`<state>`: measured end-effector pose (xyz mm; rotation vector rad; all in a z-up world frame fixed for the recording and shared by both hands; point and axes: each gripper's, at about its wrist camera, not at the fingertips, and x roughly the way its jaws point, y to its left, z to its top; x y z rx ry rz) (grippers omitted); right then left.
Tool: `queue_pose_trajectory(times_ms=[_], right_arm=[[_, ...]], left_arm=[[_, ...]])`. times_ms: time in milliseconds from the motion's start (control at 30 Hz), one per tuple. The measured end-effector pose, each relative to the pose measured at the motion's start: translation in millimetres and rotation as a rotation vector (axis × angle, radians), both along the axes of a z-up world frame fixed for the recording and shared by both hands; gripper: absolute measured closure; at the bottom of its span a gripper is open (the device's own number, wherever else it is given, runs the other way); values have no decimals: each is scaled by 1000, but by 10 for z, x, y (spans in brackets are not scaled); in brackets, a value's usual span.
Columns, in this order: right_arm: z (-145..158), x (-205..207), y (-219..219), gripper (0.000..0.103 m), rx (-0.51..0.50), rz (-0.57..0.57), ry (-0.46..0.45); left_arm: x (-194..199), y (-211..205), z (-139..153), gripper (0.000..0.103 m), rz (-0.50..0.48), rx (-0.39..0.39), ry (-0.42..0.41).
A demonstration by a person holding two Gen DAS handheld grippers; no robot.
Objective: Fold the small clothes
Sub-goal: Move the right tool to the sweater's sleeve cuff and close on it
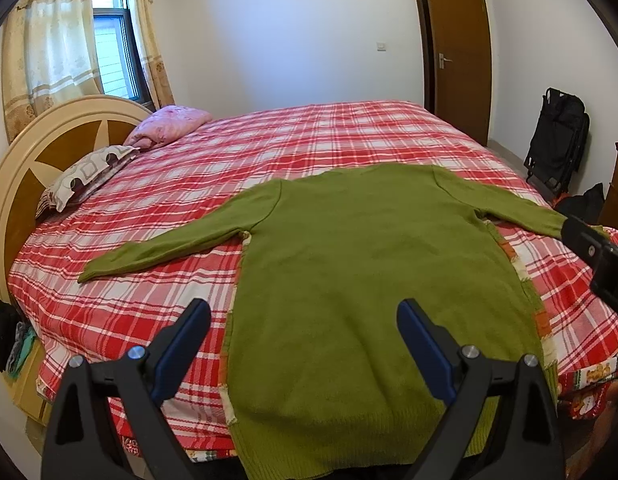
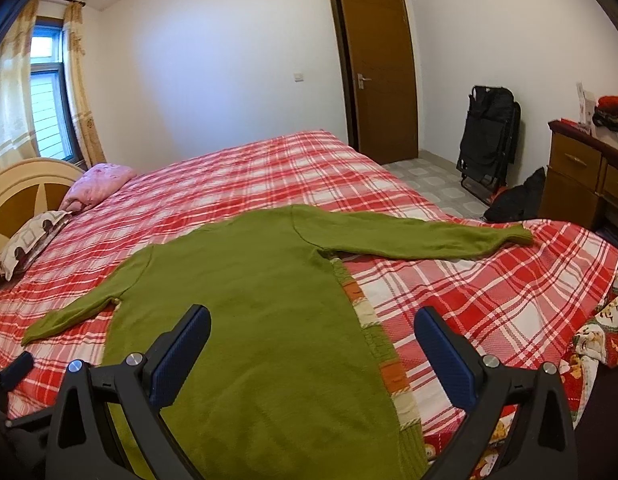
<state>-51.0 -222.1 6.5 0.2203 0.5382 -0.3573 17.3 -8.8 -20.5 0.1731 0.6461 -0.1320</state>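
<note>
A green sweater point(image 1: 361, 264) lies flat on the red plaid bed, back side up, both sleeves spread out sideways; it also shows in the right wrist view point(image 2: 253, 304). Its hem hangs at the bed's near edge. My left gripper point(image 1: 305, 312) is open and empty, hovering above the sweater's lower left part. My right gripper point(image 2: 313, 320) is open and empty, above the sweater's lower right edge. The right gripper's body point(image 1: 601, 260) shows at the right of the left wrist view, near the right sleeve's cuff point(image 2: 517, 236).
The bed point(image 1: 309, 136) has a wooden headboard point(image 1: 33, 160) at left with a patterned pillow point(image 1: 85, 176) and a pink folded blanket point(image 1: 169, 124). A folded black chair point(image 2: 489, 140), a dark bag point(image 2: 517, 196) and a wooden dresser point(image 2: 581, 176) stand at right. A door point(image 2: 381, 76) is behind.
</note>
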Motion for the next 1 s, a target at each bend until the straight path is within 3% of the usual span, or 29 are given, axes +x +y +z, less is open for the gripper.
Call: queue_pose_trajectory(times_ms=[167,333,400,467,633,767,1000], right_arm=[[-114,123,-529,1,43,-69,17],[-84,101,-1496,2,150,-241,-14],[-60,81,-1948,5,188,-318,-28],[-80,69,-2394,15,249,-385,-29],[-313,121,-3404,22,364,-525,41],[-572,227,-3781,25,463,-574,73],[-797,521,-3974,25,456,-593,139]], left_arm=[[151,11,7,6,-4,21,-34],[390,-11,3,6,-48,-8,-4],[492,-49,-9,6,-67,-9,-2],[582,-100,-18,6,-80,3,-6],[774,-155,-43,6,-91,-9,6],[938,-150,-136,6,-67,-16,42],[1185,-185,-306,6,-26,10,94]])
